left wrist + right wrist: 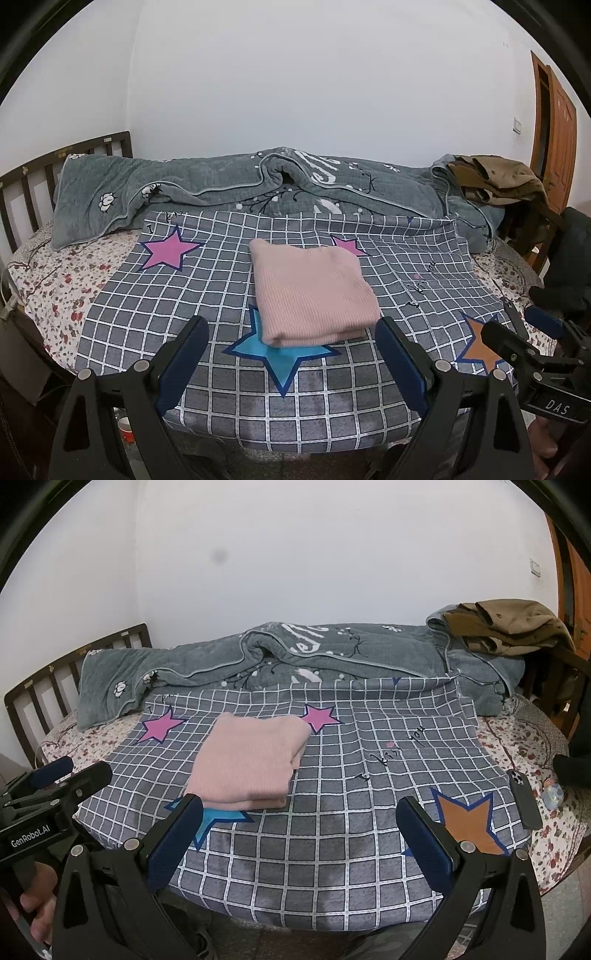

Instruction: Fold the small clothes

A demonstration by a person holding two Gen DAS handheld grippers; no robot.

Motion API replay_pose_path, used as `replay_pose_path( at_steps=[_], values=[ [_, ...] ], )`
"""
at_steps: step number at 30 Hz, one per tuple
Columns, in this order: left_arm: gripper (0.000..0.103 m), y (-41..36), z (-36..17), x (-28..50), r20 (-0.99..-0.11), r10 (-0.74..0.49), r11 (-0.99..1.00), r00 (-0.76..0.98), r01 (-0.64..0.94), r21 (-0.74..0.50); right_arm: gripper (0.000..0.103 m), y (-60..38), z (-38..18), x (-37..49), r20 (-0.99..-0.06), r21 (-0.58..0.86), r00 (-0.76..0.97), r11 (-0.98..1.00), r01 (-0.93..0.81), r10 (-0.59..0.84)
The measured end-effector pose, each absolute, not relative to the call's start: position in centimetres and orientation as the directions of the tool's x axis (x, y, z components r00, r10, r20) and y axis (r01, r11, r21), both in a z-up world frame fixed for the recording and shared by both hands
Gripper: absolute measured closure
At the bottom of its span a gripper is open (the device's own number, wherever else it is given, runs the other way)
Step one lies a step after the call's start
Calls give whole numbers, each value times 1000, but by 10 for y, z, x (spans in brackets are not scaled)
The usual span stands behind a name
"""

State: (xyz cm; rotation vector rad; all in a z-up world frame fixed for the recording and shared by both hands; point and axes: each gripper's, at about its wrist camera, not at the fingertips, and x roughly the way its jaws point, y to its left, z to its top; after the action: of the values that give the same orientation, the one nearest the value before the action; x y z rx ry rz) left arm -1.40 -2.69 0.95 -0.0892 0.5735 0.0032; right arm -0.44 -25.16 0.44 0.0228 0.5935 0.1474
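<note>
A pink ribbed garment (pixel 312 291) (pixel 249 762) lies folded into a neat rectangle on the grey checked cloth with stars (pixel 184 317) (pixel 332 812). My left gripper (pixel 293 332) hangs open just short of the garment's near edge, nothing between its blue-padded fingers (pixel 183 363). My right gripper (pixel 301 814) is open too, to the right of the garment's near corner, over bare checked cloth. Each gripper shows at the edge of the other's view, the right one (pixel 517 328) and the left one (pixel 70 775), both off the garment.
A rumpled grey quilt (pixel 229 184) (pixel 280 653) runs along the back of the bed by the white wall. Brown clothes (pixel 498 177) (pixel 509 626) are heaped at the back right. A dark phone (pixel 524 799) lies on the floral sheet (pixel 55 280). A wooden headboard (pixel 44 166) stands left.
</note>
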Motion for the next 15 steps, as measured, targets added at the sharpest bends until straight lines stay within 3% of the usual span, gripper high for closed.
replay_pose_path(
  at_steps=[15],
  values=[
    [11, -27, 13, -12, -538, -28, 996, 842, -23, -87, 1, -251, 4, -4, -554, 68, 819, 989, -135, 150]
  ],
)
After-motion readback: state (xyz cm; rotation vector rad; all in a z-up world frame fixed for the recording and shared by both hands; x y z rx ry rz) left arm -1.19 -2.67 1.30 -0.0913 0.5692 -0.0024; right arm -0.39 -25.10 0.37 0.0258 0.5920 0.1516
